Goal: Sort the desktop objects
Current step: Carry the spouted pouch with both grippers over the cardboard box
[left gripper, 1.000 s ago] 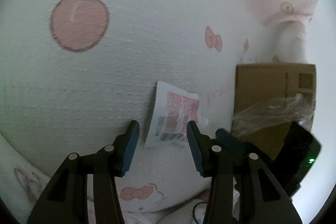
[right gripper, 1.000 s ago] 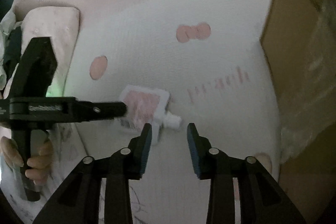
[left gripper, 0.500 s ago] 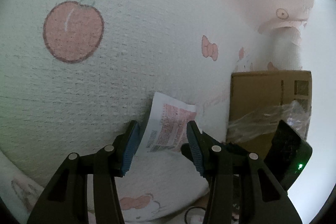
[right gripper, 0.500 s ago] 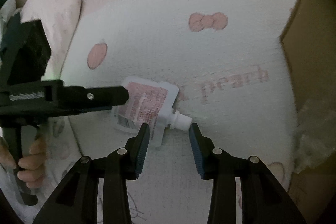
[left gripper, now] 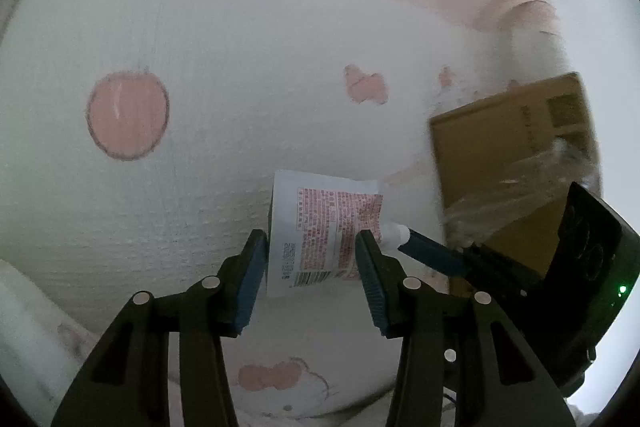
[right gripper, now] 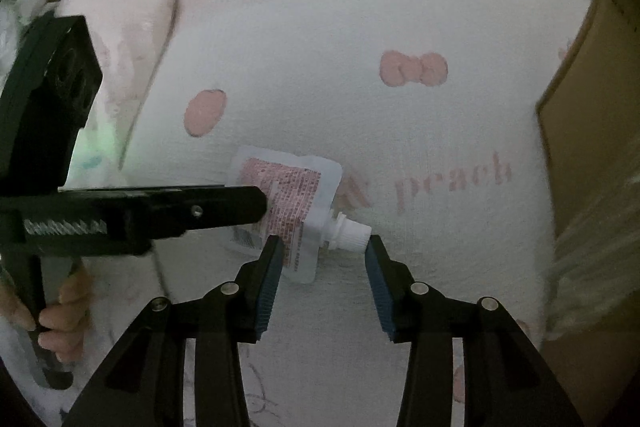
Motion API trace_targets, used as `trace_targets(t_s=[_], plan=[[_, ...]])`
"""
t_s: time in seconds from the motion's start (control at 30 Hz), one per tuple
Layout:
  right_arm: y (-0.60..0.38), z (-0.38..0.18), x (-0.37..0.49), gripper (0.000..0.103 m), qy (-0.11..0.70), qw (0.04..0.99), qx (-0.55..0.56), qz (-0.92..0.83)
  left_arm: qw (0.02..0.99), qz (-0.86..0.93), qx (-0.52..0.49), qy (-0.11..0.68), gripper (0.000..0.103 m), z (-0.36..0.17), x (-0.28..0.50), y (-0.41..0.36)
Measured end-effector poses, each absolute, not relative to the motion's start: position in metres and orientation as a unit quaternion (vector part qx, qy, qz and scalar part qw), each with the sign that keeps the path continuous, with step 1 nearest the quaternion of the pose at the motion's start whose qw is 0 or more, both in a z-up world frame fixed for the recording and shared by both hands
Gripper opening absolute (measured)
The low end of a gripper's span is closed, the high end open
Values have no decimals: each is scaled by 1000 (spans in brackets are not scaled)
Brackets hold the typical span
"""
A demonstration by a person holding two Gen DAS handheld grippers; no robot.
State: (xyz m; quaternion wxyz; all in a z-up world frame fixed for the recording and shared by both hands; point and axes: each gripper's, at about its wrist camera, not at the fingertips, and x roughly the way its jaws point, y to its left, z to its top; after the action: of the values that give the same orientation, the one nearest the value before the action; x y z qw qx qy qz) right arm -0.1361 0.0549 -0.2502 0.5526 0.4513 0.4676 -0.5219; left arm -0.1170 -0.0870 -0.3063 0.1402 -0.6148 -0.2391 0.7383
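A flat white pouch point(left gripper: 320, 227) with red print and a white screw spout point(right gripper: 348, 233) lies on a white blanket point(left gripper: 240, 67) printed with pink peaches and bows. My left gripper point(left gripper: 310, 253) hovers open over the pouch's printed end. Seen from the right wrist, one of its fingers point(right gripper: 224, 205) reaches across the pouch point(right gripper: 292, 187) without gripping it. My right gripper point(right gripper: 324, 249) points down at the spout. Its jaws are opening, the spout sits just beyond the tips, and the pads press on nothing.
A brown cardboard box point(left gripper: 508, 155) with crumpled clear film point(left gripper: 520, 199) on it stands to the right of the pouch. A rolled pink cloth point(right gripper: 120, 35) lies at the far left. A person's hand point(right gripper: 60, 315) holds the left gripper's handle.
The left gripper has lifted and rolled, so the pouch now shows between its fingers. The right gripper's jaws have widened and closed in on the spout.
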Motion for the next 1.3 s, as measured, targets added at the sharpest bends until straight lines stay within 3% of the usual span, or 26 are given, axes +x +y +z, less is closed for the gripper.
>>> trace_targets(t_s=[0.3, 0.6, 0.87, 1.3], plan=[[72, -187, -133, 41, 401, 588, 448, -541, 156, 799, -535, -225, 49, -214, -100, -82], [74, -155, -102, 40, 388, 613, 393, -565, 175, 826, -502, -188, 49, -152, -88, -50], [93, -92, -110, 40, 378, 617, 343, -599, 222, 846, -457, -161, 49, -97, -93, 3], [131, -10, -221, 40, 338, 585, 338, -655, 302, 806, -489, -142, 49, -88, -127, 140]])
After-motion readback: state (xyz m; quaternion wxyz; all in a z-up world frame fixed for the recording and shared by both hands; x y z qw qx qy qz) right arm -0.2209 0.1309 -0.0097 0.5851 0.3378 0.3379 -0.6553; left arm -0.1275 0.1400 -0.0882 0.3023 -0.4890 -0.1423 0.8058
